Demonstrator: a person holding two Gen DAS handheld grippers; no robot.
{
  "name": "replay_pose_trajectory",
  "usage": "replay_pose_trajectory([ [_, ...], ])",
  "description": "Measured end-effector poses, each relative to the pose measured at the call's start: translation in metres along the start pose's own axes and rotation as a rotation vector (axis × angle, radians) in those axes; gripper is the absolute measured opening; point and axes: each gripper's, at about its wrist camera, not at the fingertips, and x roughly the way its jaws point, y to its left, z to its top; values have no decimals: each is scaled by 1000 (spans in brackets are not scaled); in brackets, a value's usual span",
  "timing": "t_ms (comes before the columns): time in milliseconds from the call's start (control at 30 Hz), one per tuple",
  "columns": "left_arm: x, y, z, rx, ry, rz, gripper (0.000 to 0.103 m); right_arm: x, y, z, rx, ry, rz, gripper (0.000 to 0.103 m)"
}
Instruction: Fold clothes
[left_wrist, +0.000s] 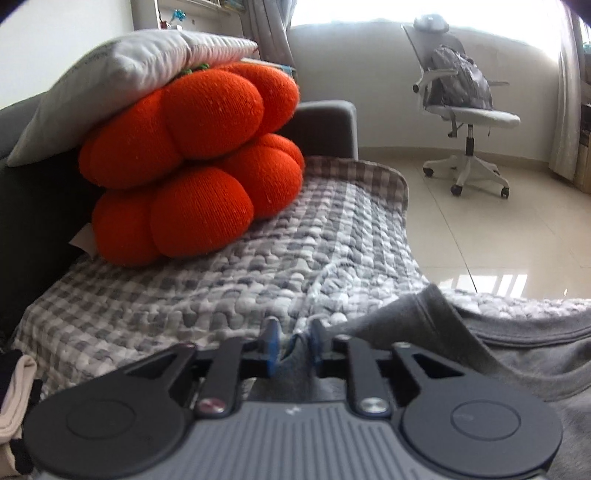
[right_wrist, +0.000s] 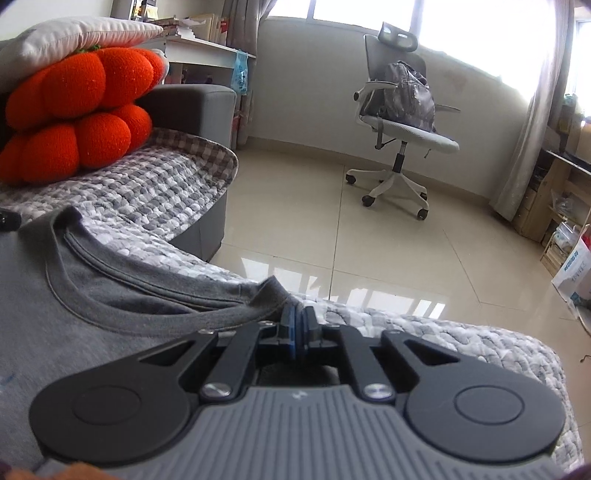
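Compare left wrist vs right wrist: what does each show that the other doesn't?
Only the left wrist view: the left gripper, jaws apart over grey fabric, and pale and dark clothes at the left edge.

Only the right wrist view: the right gripper, jaws nearly together at the shirt's shoulder, a white desk behind the sofa, and shelving at right.

Both: the grey T-shirt and its collar, checked cover, orange cushions, office chair with a backpack.
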Motion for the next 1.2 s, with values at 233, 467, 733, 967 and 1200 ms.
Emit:
replay_pose_trajectory([
  [233, -23, 6, -1, 1, 2, -25, 39, -20, -7, 9, 62, 4, 38, 14],
  [467, -49, 10, -9, 13, 15, -40, 41, -46, -6, 12, 87, 17, 50, 16],
  [733, -83, 17, -21, 7, 29, -63, 43, -81, 0, 7, 114, 15, 65, 24],
  [967, -116, 25, -37, -22, 43, -122, 47, -114, 8, -6, 131, 9, 66, 40],
  [1200, -145, 31, -62, -11, 56, -156, 48, -147, 15, -20, 148, 7, 80, 40],
])
